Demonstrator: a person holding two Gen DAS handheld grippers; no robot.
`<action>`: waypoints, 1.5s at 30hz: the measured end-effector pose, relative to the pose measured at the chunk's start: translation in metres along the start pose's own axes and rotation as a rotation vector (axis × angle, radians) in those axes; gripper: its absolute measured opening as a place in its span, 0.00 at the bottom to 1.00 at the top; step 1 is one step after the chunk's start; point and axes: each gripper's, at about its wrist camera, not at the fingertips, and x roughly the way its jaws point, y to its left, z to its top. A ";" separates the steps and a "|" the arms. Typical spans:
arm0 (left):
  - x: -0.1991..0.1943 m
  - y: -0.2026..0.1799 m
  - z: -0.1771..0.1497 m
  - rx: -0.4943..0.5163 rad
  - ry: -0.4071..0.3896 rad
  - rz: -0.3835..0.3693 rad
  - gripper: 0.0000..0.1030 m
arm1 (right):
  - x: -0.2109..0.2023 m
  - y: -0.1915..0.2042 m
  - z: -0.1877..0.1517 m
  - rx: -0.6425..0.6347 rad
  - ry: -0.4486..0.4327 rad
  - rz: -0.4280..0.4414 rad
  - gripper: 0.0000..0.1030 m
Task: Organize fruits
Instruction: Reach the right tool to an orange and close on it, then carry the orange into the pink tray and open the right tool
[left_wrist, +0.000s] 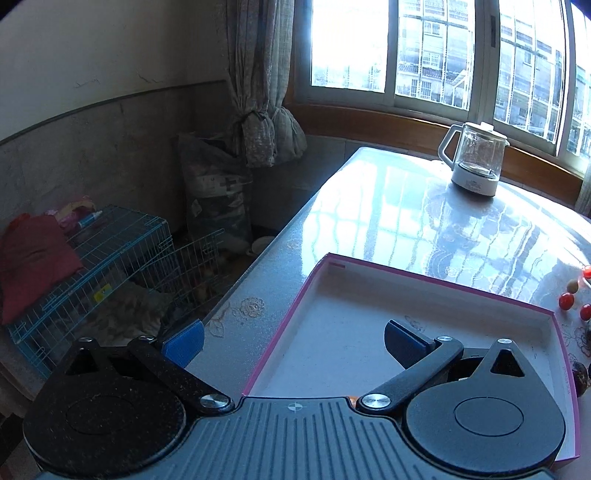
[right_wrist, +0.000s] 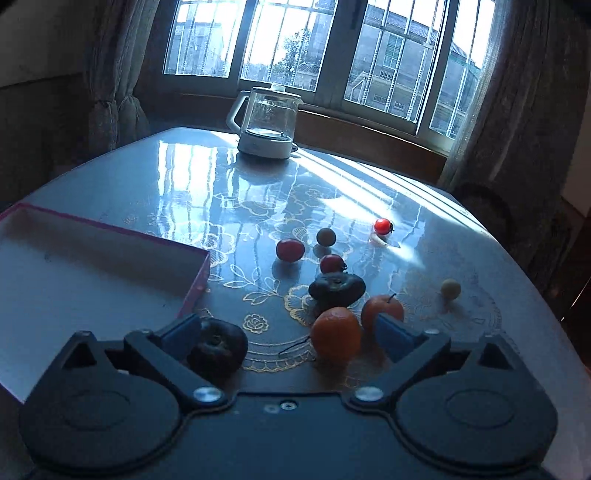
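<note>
Left tongs gape over the shallow pink-edged cardboard box. Right tongs spread wide, ribbed blue pads flanking a wrinkled dark fruit and dimpled orange on the glossy counter.

Two oranges, two dark fruits, three red, two pale, one box, one kettle.

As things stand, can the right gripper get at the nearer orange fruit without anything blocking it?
Probably yes. The right gripper is open, and the nearer orange fruit sits between its fingers. The dark fruit lies against the left finger and might get nudged.
</note>
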 end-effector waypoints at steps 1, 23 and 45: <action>0.001 0.001 0.000 -0.002 0.004 0.003 1.00 | 0.005 -0.004 0.000 0.022 0.008 -0.007 0.90; 0.012 -0.005 0.001 -0.004 0.027 0.020 1.00 | 0.044 -0.057 -0.011 0.281 0.073 0.057 0.37; 0.002 0.038 0.002 -0.025 0.032 0.044 1.00 | 0.034 0.091 0.046 0.049 0.093 0.368 0.38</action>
